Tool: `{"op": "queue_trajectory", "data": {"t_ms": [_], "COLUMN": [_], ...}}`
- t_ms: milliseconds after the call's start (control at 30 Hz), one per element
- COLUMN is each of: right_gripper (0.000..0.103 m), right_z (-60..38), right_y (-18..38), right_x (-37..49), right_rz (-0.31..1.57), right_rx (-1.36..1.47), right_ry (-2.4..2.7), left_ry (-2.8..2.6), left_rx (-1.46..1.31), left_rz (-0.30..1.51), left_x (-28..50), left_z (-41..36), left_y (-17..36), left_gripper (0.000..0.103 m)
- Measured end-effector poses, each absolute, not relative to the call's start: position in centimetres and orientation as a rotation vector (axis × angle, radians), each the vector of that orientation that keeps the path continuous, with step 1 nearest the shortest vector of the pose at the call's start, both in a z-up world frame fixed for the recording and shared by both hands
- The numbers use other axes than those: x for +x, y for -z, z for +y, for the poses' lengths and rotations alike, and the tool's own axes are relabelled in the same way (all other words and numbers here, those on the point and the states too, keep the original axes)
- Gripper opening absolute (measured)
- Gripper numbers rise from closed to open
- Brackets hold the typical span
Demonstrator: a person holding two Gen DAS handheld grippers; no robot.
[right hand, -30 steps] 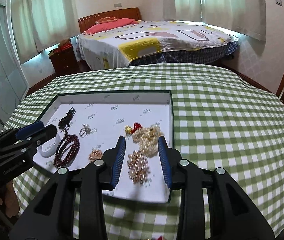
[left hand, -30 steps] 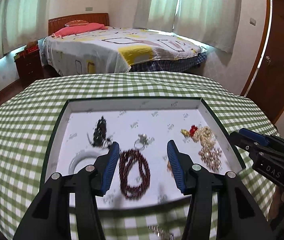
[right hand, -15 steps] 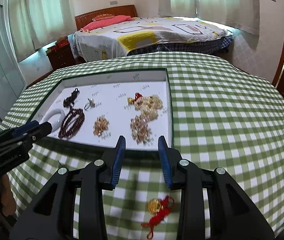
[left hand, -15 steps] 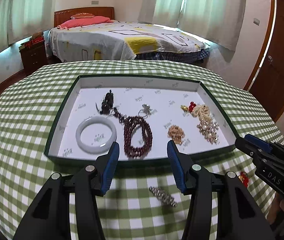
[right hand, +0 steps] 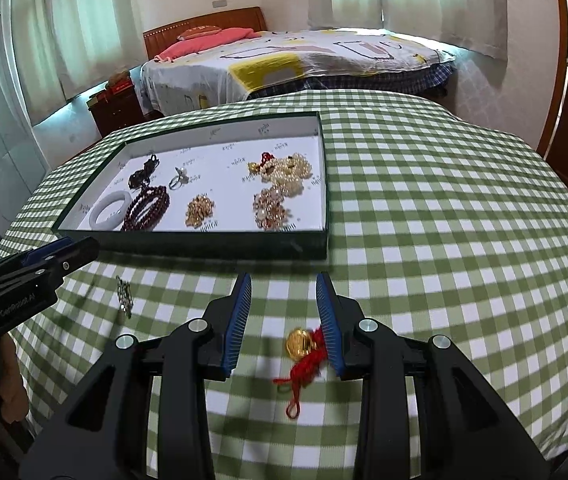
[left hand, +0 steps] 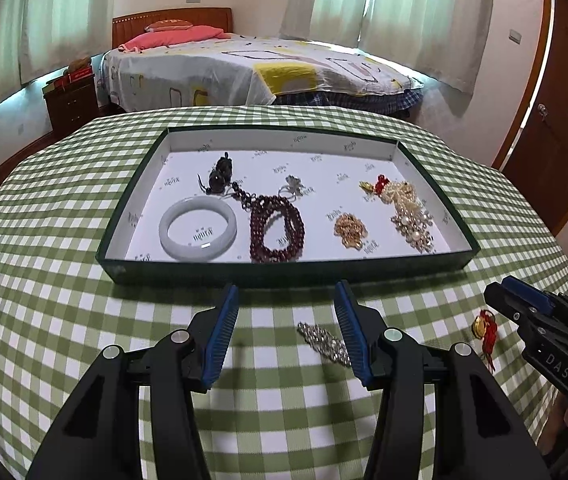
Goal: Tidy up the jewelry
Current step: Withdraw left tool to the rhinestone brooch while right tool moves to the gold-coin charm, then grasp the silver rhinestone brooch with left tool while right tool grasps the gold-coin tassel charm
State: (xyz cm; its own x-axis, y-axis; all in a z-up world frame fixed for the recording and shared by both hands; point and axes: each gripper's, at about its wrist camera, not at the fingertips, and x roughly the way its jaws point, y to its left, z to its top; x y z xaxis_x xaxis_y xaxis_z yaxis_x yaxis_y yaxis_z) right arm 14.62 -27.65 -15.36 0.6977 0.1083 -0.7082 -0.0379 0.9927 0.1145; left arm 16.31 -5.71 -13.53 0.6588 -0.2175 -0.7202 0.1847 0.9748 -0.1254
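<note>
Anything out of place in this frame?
Yes. Two pieces lie loose on the checked tablecloth, outside the tray: a silver chain and a gold charm on red cord. The other jewelry sits inside.

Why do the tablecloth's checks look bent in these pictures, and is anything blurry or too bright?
Left wrist view: fisheye lens bows the checked tablecloth and the tray rim; windows behind the curtains glare white; the silver chain is fairly sharp. Right wrist view: same bowing; the gold charm with red cord is slightly smeared; dark corners ring both pictures.
</note>
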Motion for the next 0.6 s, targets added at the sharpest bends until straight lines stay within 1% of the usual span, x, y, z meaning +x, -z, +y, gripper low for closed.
{"op": "queue_trajectory", "data": {"t_ms": [300,600], "right_gripper": [0.033,0.033], "right_z": [-28.4,-28.9], "right_y": [15.9,16.4], "right_x": [13.3,12.7], "right_rz": [0.799,0.802], "right_rx": [0.111,0.135], "right_ry": [-0.075,-0.071], "left_ry": [0.223,0.241], "left_rx": [-0.029,0.011], "left_rz": [0.853,0.870], "left_x": [15.0,15.3], "left_z": [-6.1,-7.8], "left_y": [14.6,15.5], "left_gripper": [0.049,0.049]}}
